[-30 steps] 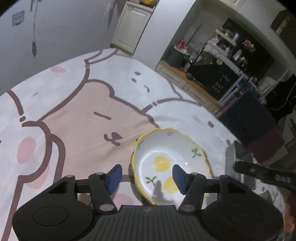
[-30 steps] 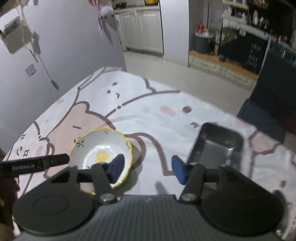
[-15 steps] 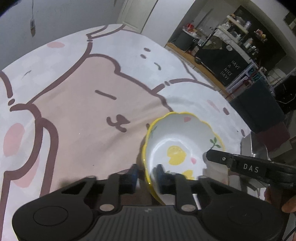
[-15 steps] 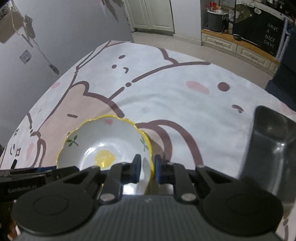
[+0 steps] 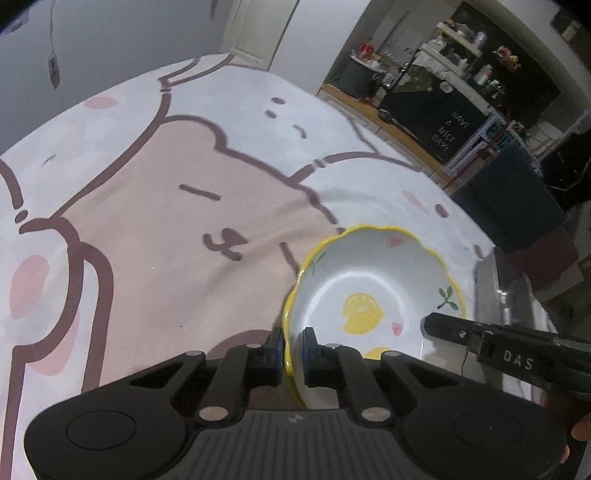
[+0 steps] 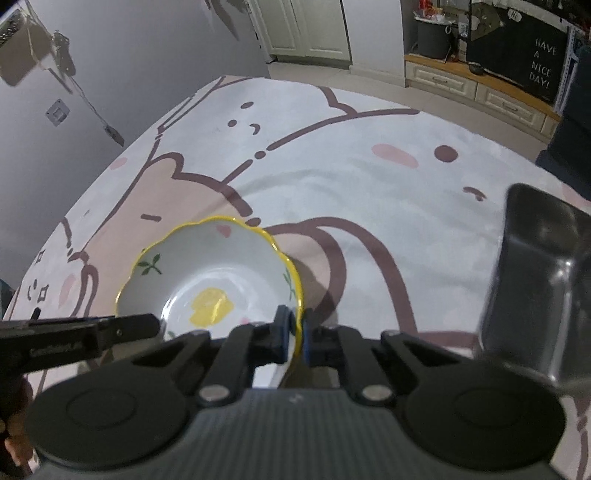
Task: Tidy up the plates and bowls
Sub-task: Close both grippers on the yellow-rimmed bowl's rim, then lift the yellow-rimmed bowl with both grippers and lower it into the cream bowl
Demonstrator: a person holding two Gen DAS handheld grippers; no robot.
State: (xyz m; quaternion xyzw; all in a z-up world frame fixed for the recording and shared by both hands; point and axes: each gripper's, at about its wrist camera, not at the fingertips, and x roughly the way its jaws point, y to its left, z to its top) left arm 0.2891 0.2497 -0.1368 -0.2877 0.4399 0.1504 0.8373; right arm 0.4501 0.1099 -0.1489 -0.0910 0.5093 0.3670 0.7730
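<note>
On the cartoon tablecloth [image 5: 155,206], the bowl [image 5: 373,291] is now pinched at opposite rims by left gripper [image 5: 292,345] and right gripper [image 6: 293,332], both spread a second ago; lift judged next.

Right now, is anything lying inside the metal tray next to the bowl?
No. In the right wrist view the metal tray shows only bare, shiny walls and floor, while the bowl sits apart from it on the tablecloth.

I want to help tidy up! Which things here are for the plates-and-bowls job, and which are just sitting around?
For the job:
- lemon bowl
- left hand-held gripper, shut on its rim
- right hand-held gripper, shut on its rim
- metal tray, perhaps

Just around:
- cartoon tablecloth
- chalkboard sign
- bin
</note>
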